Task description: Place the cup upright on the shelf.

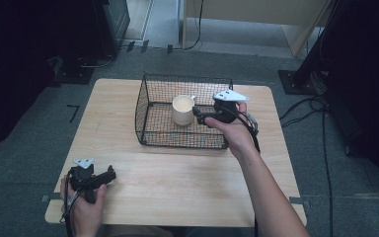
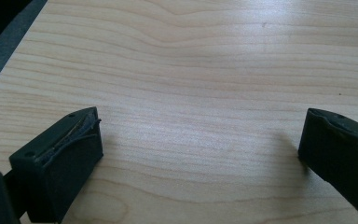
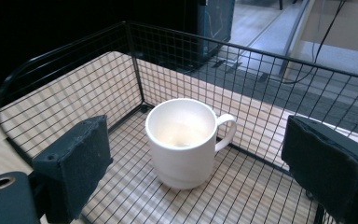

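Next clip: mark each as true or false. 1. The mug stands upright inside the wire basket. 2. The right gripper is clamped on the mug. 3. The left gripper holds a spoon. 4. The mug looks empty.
1. True: the white mug stands upright in the black wire basket.
2. False: the right gripper is open, its pads clear of the mug.
3. False: the left gripper is open over the bare wooden table.
4. True.

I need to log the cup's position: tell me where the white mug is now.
The white mug stands upright inside the black wire basket on the table's far half in the high view, just left of the open right claw, which does not touch it.
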Motion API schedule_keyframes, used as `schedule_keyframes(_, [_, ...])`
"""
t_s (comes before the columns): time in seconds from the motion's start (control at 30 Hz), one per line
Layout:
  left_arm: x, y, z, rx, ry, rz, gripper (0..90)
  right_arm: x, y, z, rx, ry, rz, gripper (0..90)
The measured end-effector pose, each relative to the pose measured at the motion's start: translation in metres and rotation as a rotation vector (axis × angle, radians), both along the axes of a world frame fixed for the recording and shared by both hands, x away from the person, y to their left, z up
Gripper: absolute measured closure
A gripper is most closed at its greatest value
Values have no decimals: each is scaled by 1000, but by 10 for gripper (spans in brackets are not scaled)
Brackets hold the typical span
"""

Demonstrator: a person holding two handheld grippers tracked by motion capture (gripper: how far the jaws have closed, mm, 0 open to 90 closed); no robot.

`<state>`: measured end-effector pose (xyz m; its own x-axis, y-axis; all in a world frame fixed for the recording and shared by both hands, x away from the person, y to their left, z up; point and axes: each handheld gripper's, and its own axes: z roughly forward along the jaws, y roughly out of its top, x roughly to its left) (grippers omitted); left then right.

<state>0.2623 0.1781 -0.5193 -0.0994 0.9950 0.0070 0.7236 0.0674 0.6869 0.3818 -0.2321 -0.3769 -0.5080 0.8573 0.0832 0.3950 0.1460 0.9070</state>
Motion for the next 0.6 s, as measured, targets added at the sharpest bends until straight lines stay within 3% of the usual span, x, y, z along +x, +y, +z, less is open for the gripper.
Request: schedule_keyframes(0.6, [0, 0, 0, 0, 0, 0, 0, -63, -34, -22, -3, -4, 65, 37])
